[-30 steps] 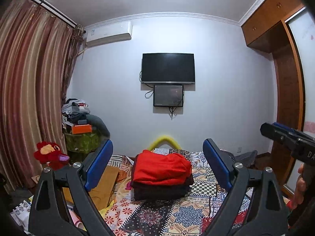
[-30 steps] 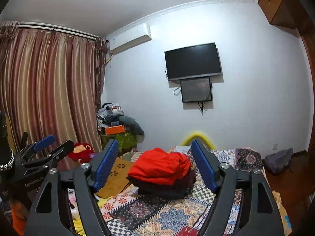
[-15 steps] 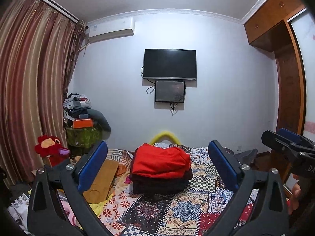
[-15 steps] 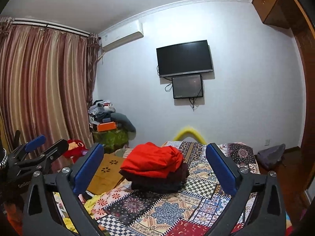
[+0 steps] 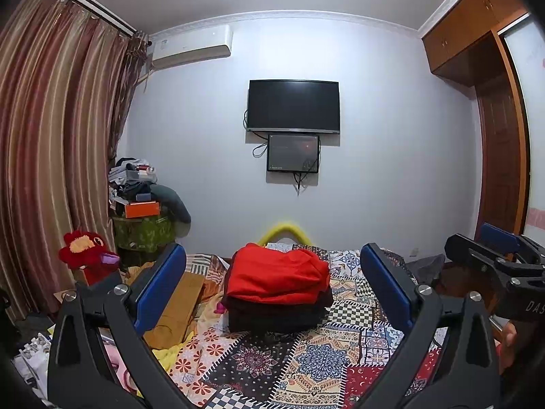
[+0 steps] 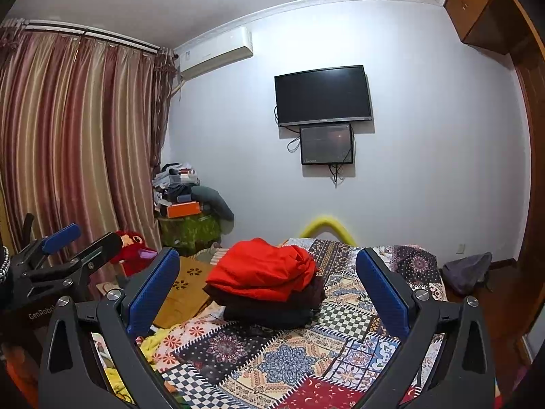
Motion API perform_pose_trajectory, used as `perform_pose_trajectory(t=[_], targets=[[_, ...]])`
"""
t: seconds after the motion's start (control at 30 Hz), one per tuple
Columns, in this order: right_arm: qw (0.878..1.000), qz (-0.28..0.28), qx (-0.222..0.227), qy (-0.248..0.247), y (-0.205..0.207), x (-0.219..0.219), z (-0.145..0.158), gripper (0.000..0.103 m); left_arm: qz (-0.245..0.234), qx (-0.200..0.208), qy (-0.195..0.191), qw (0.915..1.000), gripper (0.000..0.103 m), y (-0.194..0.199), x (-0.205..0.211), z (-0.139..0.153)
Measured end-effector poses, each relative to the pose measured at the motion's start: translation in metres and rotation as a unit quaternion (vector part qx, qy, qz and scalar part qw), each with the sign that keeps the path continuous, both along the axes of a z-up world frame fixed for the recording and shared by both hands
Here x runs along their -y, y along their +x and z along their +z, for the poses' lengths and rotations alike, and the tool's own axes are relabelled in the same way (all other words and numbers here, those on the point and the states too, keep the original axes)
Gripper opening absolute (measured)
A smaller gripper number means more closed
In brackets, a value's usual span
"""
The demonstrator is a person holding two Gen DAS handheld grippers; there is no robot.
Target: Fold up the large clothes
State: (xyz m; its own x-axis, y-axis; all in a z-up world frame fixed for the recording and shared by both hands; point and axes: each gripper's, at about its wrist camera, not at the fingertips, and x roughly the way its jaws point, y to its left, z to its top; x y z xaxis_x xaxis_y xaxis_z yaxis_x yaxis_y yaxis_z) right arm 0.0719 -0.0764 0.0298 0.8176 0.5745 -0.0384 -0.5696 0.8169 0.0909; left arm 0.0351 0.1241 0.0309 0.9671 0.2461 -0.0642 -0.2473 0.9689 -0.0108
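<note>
Both tongs stand wide apart with nothing between them: the left tongs (image 5: 272,286) and right tongs (image 6: 267,284) have just been opening and point level across the bed (image 5: 316,358). Ahead, well apart from either, a red garment (image 5: 276,276) lies folded on a dark garment (image 5: 277,317). Soft, light and floppy, probably; grip a thick folded edge.

A dark television (image 5: 293,105) hangs on the far wall with a smaller screen (image 5: 293,153) just below it, and an air conditioner (image 5: 190,46) is mounted high to their left. Striped curtains (image 5: 58,143) cover the left side. Near them sit a red plush toy (image 5: 85,250) and a cluttered green-draped stand (image 5: 143,230); wooden cabinets (image 5: 473,24) fill the upper right.
</note>
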Motion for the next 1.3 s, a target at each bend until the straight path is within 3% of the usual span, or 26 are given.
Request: perform_pose_trajectory(t=[1.3], targets=[[0.999,-0.008,-0.036,0.006,0.012,0.008,-0.004,0.103,-0.02,-0.022,-0.025,0.9992,0.103,0.019,-0.008,-0.01]])
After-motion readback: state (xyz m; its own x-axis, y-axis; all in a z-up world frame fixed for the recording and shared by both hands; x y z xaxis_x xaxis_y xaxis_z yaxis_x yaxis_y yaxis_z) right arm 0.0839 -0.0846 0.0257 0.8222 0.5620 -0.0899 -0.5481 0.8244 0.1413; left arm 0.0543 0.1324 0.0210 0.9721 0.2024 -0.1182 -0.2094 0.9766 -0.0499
